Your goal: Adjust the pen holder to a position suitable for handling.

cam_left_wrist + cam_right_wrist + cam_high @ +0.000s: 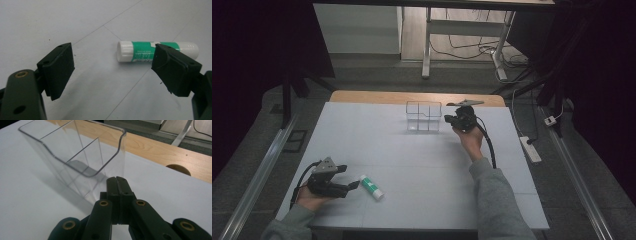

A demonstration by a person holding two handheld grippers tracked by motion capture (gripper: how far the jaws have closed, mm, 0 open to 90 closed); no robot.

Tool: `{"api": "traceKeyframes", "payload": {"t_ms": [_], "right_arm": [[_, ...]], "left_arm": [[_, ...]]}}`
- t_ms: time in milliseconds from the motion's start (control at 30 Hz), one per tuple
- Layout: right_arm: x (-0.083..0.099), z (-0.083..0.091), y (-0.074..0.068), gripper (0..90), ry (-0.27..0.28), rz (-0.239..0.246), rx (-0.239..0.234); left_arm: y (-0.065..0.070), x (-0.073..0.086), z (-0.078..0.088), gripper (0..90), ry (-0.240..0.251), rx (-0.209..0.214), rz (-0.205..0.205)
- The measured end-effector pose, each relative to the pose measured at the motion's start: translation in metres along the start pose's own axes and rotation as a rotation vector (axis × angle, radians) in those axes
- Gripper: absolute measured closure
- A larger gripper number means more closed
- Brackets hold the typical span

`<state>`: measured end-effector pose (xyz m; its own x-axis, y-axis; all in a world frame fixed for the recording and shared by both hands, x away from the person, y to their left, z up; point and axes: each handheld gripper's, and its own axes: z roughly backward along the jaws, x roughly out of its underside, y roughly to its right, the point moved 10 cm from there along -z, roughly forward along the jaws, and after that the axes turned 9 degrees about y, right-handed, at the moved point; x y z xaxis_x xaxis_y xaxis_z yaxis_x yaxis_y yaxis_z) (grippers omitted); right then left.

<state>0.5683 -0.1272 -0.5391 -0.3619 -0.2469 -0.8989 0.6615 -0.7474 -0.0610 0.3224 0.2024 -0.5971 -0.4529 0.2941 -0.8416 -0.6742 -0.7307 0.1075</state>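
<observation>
The white table surface [422, 165] carries a clear plastic divided organiser box [424, 116] near its far edge. Just beside the box, the right gripper [116, 181] has its jaws pressed flat together, holding nothing. At the near left, the left gripper [112, 67] stands wide open and empty, just short of a green-and-white glue stick [140, 51] lying flat.
</observation>
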Motion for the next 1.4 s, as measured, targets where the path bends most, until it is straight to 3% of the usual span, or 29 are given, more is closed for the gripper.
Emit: {"api": "traceKeyframes", "payload": {"t_ms": [67,167,333,733,1033,1400], "right_arm": [[0.001,0.003,-0.001,85.8,0.004,-0.005,-0.006],[0.006,0.020,-0.006,72.7,0.024,-0.023,-0.025],[0.014,0.041,-0.012,61.4,0.049,-0.034,-0.031],[0.038,0.081,-0.028,47.8,0.043,-0.012,-0.050],[0.055,0.118,-0.040,42.7,0.057,0.008,-0.063],[0.072,0.147,-0.055,40.5,0.074,0.017,-0.085]], "left_arm": [[0.000,0.000,0.000,17.7,0.000,-0.001,0.000],[0.000,0.000,-0.001,17.7,-0.002,0.001,0.000],[0.000,0.000,0.000,17.7,-0.001,0.000,0.000],[0.000,0.000,-0.001,17.8,-0.004,0.005,-0.003],[0.001,0.000,-0.002,18.1,-0.006,0.012,-0.007],[0.003,-0.002,-0.003,18.6,-0.005,0.022,-0.021]]}}
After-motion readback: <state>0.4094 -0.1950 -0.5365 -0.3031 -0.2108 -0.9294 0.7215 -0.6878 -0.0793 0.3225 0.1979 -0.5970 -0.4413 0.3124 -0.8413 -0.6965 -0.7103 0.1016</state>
